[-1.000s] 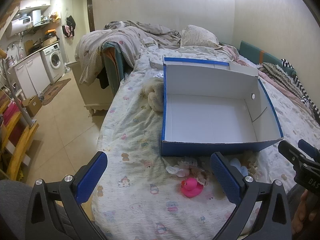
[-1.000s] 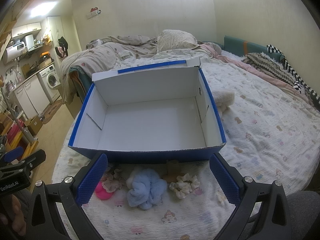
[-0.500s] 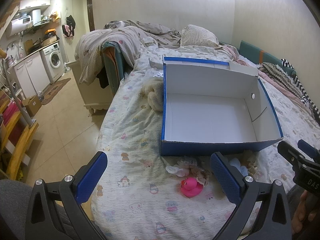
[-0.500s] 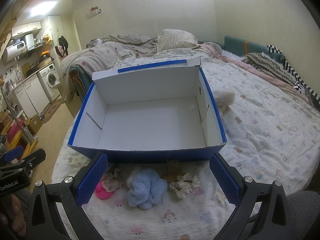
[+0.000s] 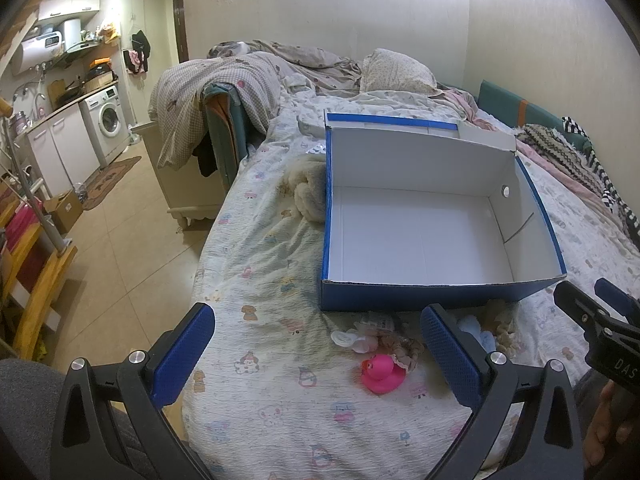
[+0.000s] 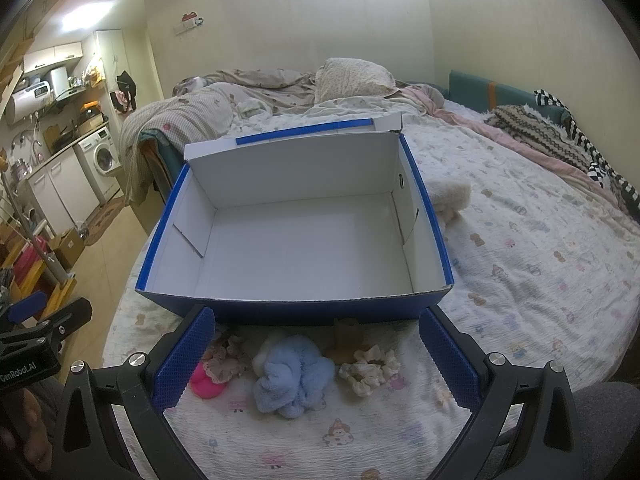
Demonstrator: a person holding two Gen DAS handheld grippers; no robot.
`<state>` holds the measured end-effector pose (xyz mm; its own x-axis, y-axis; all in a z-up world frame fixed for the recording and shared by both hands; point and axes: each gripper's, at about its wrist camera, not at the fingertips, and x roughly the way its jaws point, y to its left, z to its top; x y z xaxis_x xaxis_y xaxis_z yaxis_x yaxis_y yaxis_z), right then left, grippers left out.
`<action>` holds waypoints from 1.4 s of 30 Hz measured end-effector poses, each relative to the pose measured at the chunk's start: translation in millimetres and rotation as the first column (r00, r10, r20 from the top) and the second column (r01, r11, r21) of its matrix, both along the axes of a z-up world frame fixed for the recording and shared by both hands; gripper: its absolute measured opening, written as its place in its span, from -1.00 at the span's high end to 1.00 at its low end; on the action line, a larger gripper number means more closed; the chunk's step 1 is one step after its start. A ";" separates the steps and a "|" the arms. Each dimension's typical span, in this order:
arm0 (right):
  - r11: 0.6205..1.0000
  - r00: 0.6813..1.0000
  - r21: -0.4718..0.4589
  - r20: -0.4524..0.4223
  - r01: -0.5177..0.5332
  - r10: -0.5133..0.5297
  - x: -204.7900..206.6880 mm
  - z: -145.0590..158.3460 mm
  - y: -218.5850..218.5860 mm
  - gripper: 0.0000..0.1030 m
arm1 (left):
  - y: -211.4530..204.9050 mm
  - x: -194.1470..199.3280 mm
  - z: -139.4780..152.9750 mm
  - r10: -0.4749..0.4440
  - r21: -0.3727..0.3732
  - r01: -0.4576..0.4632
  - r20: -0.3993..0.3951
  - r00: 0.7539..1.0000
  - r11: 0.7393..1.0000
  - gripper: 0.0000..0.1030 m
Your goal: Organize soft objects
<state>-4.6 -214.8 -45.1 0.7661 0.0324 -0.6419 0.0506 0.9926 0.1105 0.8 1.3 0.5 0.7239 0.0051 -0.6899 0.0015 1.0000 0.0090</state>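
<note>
An open blue cardboard box (image 5: 440,300) with a bare white inside (image 6: 304,256) rests on the bed. Small soft things lie in a row before its near wall: a pink duck (image 5: 381,368), a light blue fluffy scrunchie (image 6: 294,370), a cream scrunchie (image 6: 368,368) and a beige frilly scrunchie (image 6: 220,364). A cream plush (image 5: 310,194) lies against the box's side. My left gripper (image 5: 316,356) hovers open above the bed edge, left of the duck. My right gripper (image 6: 316,358) hangs open over the blue scrunchie, holding nothing.
The patterned bedsheet (image 5: 260,272) ends at a tiled floor (image 5: 108,248) on the left. Crumpled quilts and a pillow (image 6: 352,80) fill the bed's far end. Striped and knitted cloths (image 6: 560,140) lie along the right side. A washing machine (image 5: 106,124) stands far left.
</note>
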 end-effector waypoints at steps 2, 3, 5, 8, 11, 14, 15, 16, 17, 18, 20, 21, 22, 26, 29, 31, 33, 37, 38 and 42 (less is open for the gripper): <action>1.000 1.000 0.000 0.000 0.000 0.000 0.2 0.5 -0.1 -1.00 | -0.8 0.8 -2.3 -0.001 -0.002 0.001 -0.001 1.000 1.000 -0.99; 1.000 1.000 0.000 -0.001 0.000 0.000 0.2 0.3 -0.1 -1.00 | -0.6 0.7 -2.4 -0.001 -0.004 0.001 -0.001 1.000 1.000 -0.99; 1.000 1.000 0.000 0.000 0.000 0.000 0.3 0.7 -0.1 -1.00 | -1.1 0.6 -3.1 -0.002 -0.003 0.002 0.000 1.000 1.000 -0.99; 1.000 1.000 0.000 -0.001 0.000 0.000 0.4 0.8 -0.1 -1.00 | -1.1 0.7 -3.0 -0.002 -0.004 0.002 -0.001 1.000 1.000 -0.99; 1.000 1.000 0.002 -0.001 0.000 0.000 0.4 1.0 -0.4 -1.00 | -1.1 0.7 -2.8 -0.002 -0.003 0.002 -0.001 1.000 1.000 -0.99; 0.999 1.000 0.032 -0.002 -0.011 0.011 -0.1 2.1 -3.2 -1.00 | -2.6 1.6 -3.1 0.000 0.009 0.001 -0.005 1.000 1.000 -0.99; 0.999 1.000 0.039 -0.006 -0.025 0.025 0.2 3.4 -4.1 -1.00 | -2.6 2.2 -2.9 -0.003 0.012 0.003 -0.010 1.000 1.000 -0.99; 0.998 0.999 0.043 -0.007 -0.036 0.037 0.5 5.0 -5.3 -1.00 | -2.5 2.9 -1.9 -0.007 0.015 0.007 -0.013 1.000 1.000 -0.99; 0.998 0.999 0.047 -0.009 -0.044 0.045 1.2 6.8 -7.3 -1.00 | -1.5 4.2 -1.1 -0.008 0.019 0.008 -0.016 1.000 1.000 -0.99; 0.997 0.998 0.058 -0.016 -0.055 0.056 1.9 8.4 -10.2 -1.00 | -0.5 6.0 -1.0 -0.005 0.023 0.005 -0.025 1.000 1.000 -0.99; 0.995 0.998 0.086 -0.029 -0.058 0.061 3.4 12.5 -17.8 -1.00 | 2.2 8.9 0.6 -0.003 0.021 0.004 -0.045 0.999 1.000 -0.99; 0.992 0.997 0.109 -0.046 -0.059 0.064 5.3 13.0 -23.1 -1.00 | 3.4 10.6 1.4 -0.002 0.019 0.003 -0.054 0.999 1.000 -0.99; 0.990 0.995 0.132 -0.072 -0.059 0.069 8.2 12.5 -28.3 -1.00 | 4.8 12.5 2.6 0.000 0.015 0.001 -0.061 0.998 1.000 -0.99; 0.986 0.976 0.150 -0.191 -0.071 0.100 23.6 9.4 -40.6 -1.00 | 4.3 23.0 3.6 -0.029 0.008 0.030 -0.109 0.994 1.000 -0.99; 0.984 0.956 0.164 -0.269 -0.077 0.120 37.1 3.6 -49.4 -1.00 | 0.9 36.8 -3.5 -0.043 0.030 0.049 -0.171 0.984 0.998 -0.99; 0.975 0.935 0.206 -0.323 -0.085 0.150 47.2 -1.9 -54.1 -1.00 | 3.2 46.6 -9.3 -0.020 0.034 0.028 -0.219 0.976 0.999 -0.99; 0.966 0.915 0.241 -0.360 -0.096 0.181 55.1 -8.5 -55.7 -1.00 | 7.5 55.7 -16.9 -0.007 0.017 0.012 -0.271 0.963 1.000 -0.99; 0.962 0.907 0.263 -0.384 -0.075 0.176 61.8 -26.1 -57.4 -1.00 | 15.3 65.8 -32.5 0.008 -0.024 -0.017 -0.344 0.939 1.000 -0.99; 0.960 0.904 0.274 -0.392 -0.061 0.170 63.3 -33.6 -59.0 -1.00 | 16.1 67.1 -35.5 0.011 -0.026 -0.022 -0.355 0.935 0.999 -0.99; 0.947 0.878 0.320 -0.455 0.007 0.147 69.1 -58.5 -65.1 -1.00 | 18.8 77.3 -58.5 0.007 -0.086 -0.050 -0.446 0.895 0.995 -0.90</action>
<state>64.5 -279.9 -103.6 0.3665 0.3261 -0.8714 0.1044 0.9162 0.3868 78.1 20.1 -58.0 0.3416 -0.0587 -0.9380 -0.0451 0.9959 -0.0787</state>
